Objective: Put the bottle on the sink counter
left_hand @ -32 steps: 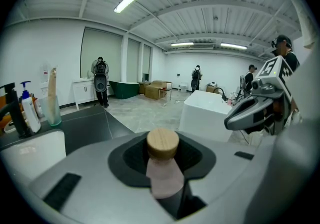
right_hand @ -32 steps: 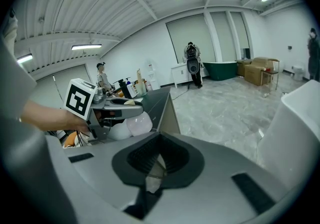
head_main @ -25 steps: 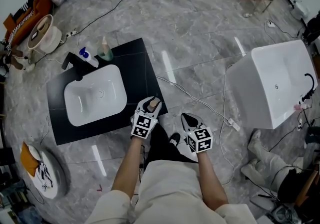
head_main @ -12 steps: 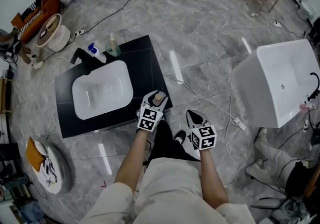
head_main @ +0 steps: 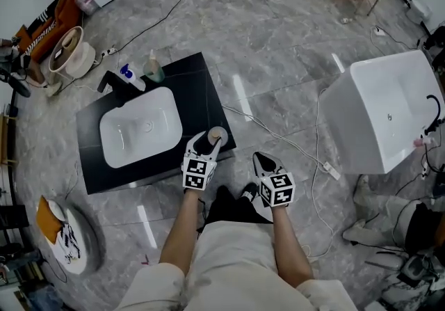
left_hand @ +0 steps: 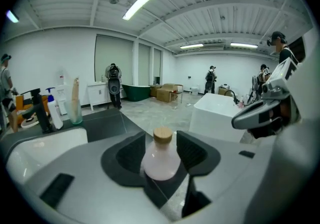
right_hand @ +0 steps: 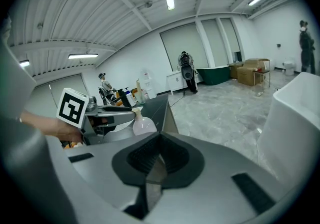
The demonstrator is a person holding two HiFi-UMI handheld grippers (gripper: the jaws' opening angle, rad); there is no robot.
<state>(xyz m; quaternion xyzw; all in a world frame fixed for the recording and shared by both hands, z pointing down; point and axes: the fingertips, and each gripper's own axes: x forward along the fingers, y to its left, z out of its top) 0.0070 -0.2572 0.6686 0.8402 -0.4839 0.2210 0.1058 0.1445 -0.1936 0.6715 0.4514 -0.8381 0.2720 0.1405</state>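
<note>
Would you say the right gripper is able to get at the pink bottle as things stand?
Probably not yet. The left gripper has just been opening its jaws, which flank the pink bottle on both sides at the corner of the sink counter, and the right gripper is shut, off the counter.

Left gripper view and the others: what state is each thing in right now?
bottle: upright, corked, on the sink counter corner, not gripped.
left gripper: open; jaws have just been opening, bottle between them.
right gripper: shut, empty.
pump bottle: upright on the counter.
</note>
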